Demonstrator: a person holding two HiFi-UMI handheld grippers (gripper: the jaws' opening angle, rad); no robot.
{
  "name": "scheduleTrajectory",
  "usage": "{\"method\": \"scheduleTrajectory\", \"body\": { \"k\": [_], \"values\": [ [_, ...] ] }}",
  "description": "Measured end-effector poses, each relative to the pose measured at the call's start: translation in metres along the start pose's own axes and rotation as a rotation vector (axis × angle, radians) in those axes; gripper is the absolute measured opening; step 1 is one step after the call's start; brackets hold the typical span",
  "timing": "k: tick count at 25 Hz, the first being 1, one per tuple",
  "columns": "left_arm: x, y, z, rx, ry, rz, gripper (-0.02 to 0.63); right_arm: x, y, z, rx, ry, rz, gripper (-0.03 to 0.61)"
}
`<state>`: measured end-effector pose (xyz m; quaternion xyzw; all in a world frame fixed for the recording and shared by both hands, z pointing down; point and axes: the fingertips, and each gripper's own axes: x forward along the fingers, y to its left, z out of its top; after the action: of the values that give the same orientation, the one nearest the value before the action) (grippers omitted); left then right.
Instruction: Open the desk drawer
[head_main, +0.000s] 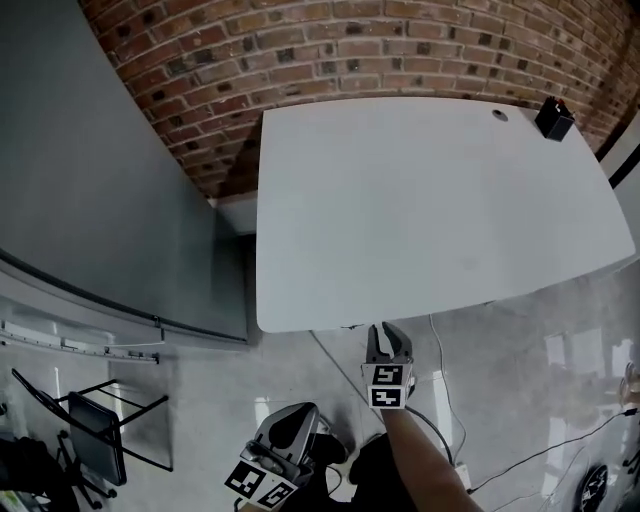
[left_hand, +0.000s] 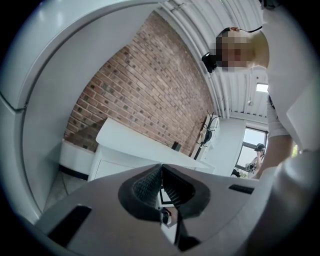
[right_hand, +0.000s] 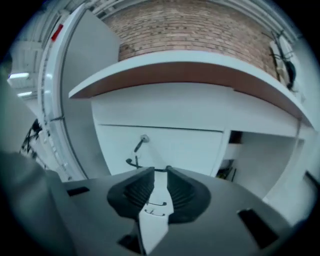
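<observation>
1. From the head view the drawer is hidden under the white surface (head_main: 430, 200). Only my right gripper view shows the drawer (right_hand: 165, 147), a flat white front below the slab. It sits flush and closed.
2. A small metal stub (right_hand: 144, 138) sticks out of the drawer front, with something thin and dark hanging from it. I cannot tell whether it is a key or a knob.
3. My right tongs (head_main: 387, 335) hang just in front of the surface's near edge. In their own view the right tongs (right_hand: 160, 172) stand a little apart with nothing between them. The drawer front shows white through the gap between the ribbed black pads.
4. My left tongs (head_main: 300, 420) are low and partly cut off by the bottom edge of the head view. In their own view the left tongs (left_hand: 161, 169) meet at the tips and grip nothing.
5. The surface is smooth and matte with rounded corners. A small black box (head_main: 553, 118) stands at its far right corner, too small to identify.
6. Behind it is a rough red brick wall (head_main: 350, 50), and to the left a plain grey partition (head_main: 90, 200).
7. The floor (head_main: 540, 340) is glossy grey, with thin cables (head_main: 440, 350) running across it.
</observation>
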<state>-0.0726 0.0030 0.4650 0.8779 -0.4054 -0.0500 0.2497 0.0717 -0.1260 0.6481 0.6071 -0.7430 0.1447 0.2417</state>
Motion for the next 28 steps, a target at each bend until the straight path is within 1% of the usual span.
{"method": "scheduleTrajectory", "body": {
  "k": [3, 4, 6, 11, 14, 19, 22, 25, 26, 28],
  "values": [
    [0.000, -0.003, -0.018, -0.007, -0.002, 0.009, 0.009, 0.015, 0.023, 0.000, -0.395, -0.055, 0.072, 0.075],
    [-0.003, -0.004, -0.023, -0.009, 0.000, 0.013, 0.009, 0.018, 0.028, -0.002, -0.491, -0.069, 0.091, 0.078],
    [-0.010, -0.003, -0.032, -0.016, -0.002, 0.027, 0.009, 0.024, 0.030, -0.005, -0.606, -0.085, 0.111, 0.084],
    [-0.032, 0.002, -0.049, -0.046, -0.019, 0.072, 0.009, 0.035, 0.033, -0.008, -0.770, -0.106, 0.152, 0.084],
    [-0.042, 0.003, -0.052, -0.064, -0.034, 0.093, 0.009, 0.044, 0.034, -0.010, -0.832, -0.092, 0.168, 0.084],
    [-0.055, 0.011, -0.059, -0.070, -0.045, 0.136, 0.009, 0.054, 0.034, -0.015, -0.855, -0.057, 0.193, 0.086],
    [-0.058, 0.012, -0.062, -0.078, -0.047, 0.145, 0.009, 0.058, 0.035, -0.022, -0.876, -0.014, 0.213, 0.089],
    [-0.057, 0.012, -0.062, -0.086, -0.053, 0.145, 0.009, 0.064, 0.037, -0.022, -0.933, 0.021, 0.234, 0.078],
    [-0.056, 0.012, -0.063, -0.088, -0.053, 0.145, 0.009, 0.064, 0.038, -0.022, -0.936, 0.029, 0.247, 0.072],
    [-0.056, 0.013, -0.064, -0.093, -0.049, 0.145, 0.009, 0.065, 0.039, -0.021, -0.893, 0.044, 0.277, 0.071]
  ]
}}
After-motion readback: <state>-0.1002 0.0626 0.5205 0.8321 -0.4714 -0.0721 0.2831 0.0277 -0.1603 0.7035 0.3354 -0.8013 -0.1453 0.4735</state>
